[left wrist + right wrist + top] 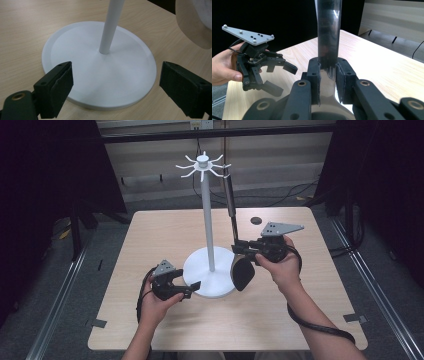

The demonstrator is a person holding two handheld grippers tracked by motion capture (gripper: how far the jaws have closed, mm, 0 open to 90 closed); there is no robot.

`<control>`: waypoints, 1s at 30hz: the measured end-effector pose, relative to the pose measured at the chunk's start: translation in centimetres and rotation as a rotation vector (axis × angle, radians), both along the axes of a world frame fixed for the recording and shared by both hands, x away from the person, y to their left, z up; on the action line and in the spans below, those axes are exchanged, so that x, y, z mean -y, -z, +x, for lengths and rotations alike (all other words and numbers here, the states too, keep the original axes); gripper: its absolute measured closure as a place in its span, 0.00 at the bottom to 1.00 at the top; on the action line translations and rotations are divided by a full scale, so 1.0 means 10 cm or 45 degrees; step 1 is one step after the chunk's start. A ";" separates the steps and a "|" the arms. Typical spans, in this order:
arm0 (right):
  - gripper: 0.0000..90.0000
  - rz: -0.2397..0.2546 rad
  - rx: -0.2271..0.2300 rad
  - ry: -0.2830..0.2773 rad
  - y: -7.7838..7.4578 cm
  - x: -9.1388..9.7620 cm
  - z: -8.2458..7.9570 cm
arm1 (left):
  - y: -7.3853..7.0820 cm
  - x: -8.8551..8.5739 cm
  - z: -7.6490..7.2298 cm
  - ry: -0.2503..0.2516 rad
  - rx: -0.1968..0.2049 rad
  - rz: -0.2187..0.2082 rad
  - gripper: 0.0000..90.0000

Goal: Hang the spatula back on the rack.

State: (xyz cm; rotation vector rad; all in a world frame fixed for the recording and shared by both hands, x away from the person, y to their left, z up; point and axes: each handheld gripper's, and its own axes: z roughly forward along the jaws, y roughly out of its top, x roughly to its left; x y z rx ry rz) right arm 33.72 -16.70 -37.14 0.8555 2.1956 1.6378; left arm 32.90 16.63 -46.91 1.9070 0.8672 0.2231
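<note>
A white stand (206, 220) with a ring of hooks (202, 165) at its top rises from a round base (210, 275) at the table's middle. My right gripper (240, 247) is shut on the handle of a glossy black ladle (243, 272). The ladle hangs bowl down just right of the base, and its handle reaches up near the hooks. In the right gripper view the pads (314, 77) clamp the dark handle (328, 32). My left gripper (194, 289) stands open at the base's front left edge. In the left gripper view the base (100, 72) lies beyond its wide jaws.
A small black disc (256, 220) lies on the wooden table (150, 235) behind the right hand. Dark curtains stand on both sides, and cables run along the floor behind the table. The other hand's open gripper (279, 77) is in the right gripper view.
</note>
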 end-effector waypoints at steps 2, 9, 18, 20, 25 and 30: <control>0.83 -0.004 -0.001 0.003 0.00 0.00 0.01 | 0.00 0.00 0.00 0.002 -0.004 0.001 0.13; 0.83 0.001 -0.009 0.012 0.00 -0.01 0.01 | 0.01 0.01 0.00 0.004 -0.004 0.003 0.13; 0.83 -0.007 -0.003 0.011 0.00 -0.03 0.03 | 0.02 0.01 0.01 0.006 -0.011 0.007 0.13; 0.83 0.003 -0.005 0.013 0.01 -0.05 0.04 | 0.02 0.01 0.01 0.008 -0.010 0.013 0.13; 0.83 0.007 -0.005 0.008 0.01 -0.06 0.04 | 0.02 0.01 0.00 0.006 -0.011 0.008 0.13; 0.80 0.033 0.005 0.010 -0.02 -0.06 0.04 | 0.03 0.01 0.00 0.006 -0.012 0.010 0.13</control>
